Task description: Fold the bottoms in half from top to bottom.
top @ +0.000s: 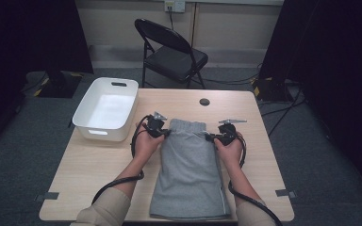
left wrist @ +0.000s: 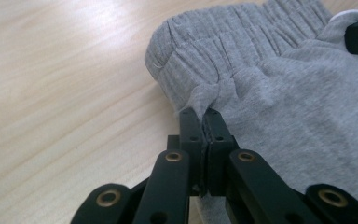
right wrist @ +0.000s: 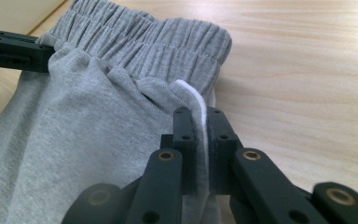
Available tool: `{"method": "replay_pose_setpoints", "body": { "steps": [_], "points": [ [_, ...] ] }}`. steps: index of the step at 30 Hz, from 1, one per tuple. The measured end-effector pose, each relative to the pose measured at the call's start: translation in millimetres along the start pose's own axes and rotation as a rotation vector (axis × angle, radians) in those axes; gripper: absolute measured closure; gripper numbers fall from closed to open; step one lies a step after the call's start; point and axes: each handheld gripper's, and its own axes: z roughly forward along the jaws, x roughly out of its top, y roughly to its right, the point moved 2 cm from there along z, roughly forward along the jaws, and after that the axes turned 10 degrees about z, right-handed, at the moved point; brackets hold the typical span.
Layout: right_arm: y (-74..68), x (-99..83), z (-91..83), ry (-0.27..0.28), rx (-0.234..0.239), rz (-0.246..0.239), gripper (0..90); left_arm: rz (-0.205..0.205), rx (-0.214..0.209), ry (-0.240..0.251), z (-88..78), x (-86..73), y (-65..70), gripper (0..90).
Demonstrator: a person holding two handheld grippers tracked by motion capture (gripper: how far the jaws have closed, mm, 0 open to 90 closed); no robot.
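Grip established on both sides: the left tool has its jaws pinched tight on a small tuft of fabric at one side of the grey shorts, just below the waistband; the right tool is likewise clamped on the opposite side edge, with a strip of white lining caught between its jaws. The garment lies flat and lengthwise on the surface, waistband at the far end, hems towards the person, between the two hands. Judged from this, the taking-hold step is complete; any lifting, folding or moving of the shorts is not yet done, and the white tub at the far left corner holds nothing visible.

Material: soft, heathered grey jersey knit, matte, limp, gathering into small puckers at each pinch. The waistband is elasticated, ribbed in close vertical ruffles. The surface is pale wood-grain laminate, smooth. The tub is rigid glossy plastic, rectangular with rounded corners and handle slots.
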Motion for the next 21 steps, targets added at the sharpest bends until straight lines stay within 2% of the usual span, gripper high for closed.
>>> {"method": "replay_pose_setpoints", "body": {
  "steps": [8, 14, 21],
  "points": [
    [-2.8, 10.8, -10.1, 0.036, 0.001, -0.007, 84.8, 0.017, 0.005, 0.049, -9.0, 13.3, -2.5, 88.7],
    [-8.5, 20.8, -18.8, 0.072, 0.012, -0.041, 84.8, 0.032, 0.017, 0.097, -21.7, 24.1, -5.6, 88.7],
    [-14.3, 22.6, -29.9, 0.098, 0.027, -0.076, 84.7, 0.064, 0.014, 0.119, -34.3, 27.7, -0.3, 88.7]
  ]
}}
